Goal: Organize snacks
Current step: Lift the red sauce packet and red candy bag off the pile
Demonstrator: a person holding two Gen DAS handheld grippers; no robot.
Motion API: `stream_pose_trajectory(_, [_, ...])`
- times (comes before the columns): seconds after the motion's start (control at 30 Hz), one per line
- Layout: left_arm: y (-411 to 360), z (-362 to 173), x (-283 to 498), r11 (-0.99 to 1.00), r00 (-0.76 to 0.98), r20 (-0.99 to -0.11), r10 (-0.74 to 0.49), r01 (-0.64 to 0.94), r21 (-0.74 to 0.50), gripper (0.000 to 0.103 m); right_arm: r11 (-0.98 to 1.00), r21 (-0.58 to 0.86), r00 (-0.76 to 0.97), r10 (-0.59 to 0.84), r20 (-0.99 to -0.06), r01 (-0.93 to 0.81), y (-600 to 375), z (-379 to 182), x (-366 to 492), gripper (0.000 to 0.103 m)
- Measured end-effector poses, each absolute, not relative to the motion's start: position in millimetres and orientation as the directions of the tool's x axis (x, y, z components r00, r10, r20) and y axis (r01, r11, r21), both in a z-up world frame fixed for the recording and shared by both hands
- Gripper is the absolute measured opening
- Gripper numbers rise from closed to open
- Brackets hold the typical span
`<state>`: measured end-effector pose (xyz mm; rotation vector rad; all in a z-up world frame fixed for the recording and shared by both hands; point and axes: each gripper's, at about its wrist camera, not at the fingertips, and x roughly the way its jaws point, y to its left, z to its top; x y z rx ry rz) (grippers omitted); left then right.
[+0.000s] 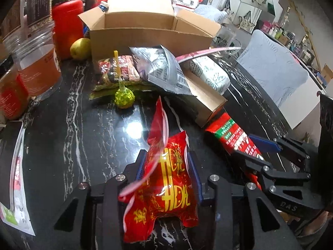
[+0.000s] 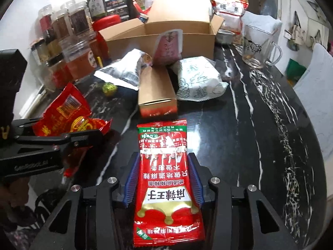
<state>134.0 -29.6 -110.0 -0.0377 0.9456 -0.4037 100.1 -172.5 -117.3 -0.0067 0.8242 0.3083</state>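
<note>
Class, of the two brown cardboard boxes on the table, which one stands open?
The large brown cardboard box at the back: flaps raised. The small one lies closed.

Home dining or kitchen area. Black white-veined marble tabletop (image 2: 260, 108) crowded with clear plastic food jars (image 2: 68, 27) at upper left, clear glass cartoon-print mug (image 2: 260, 45) upper right. Pale quilted chair back (image 1: 272, 70) at right edge.

Bare marble table (image 2: 239, 125) right of the small carton (image 2: 156, 89); packets and open cardboard box (image 2: 162, 39) crowding the middle.
</note>
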Motion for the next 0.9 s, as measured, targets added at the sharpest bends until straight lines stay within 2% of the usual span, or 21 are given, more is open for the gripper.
stream_pose_trajectory(0.5, [-17,-77,127,0.927,0.603,-0.709,-0.366,0.308,-0.216,0.034,0.927,0.165,0.663,0.359,-0.657,-0.337,-162,-89,94,0.045])
stream_pose_trajectory(0.8, [-16,-83,123,0.939,0.642,-0.693,-0.328,0.302,-0.165,0.033,0.918,0.156,0.668,0.375,-0.642,-0.366,-151,-82,94,0.045])
stream_pose_trajectory(0.9, [-14,-90,123,0.94,0.646,-0.69,-0.328,0.296,-0.17,0.037,0.919,0.152,0.662,0.369,-0.652,-0.363,-150,-85,94,0.045])
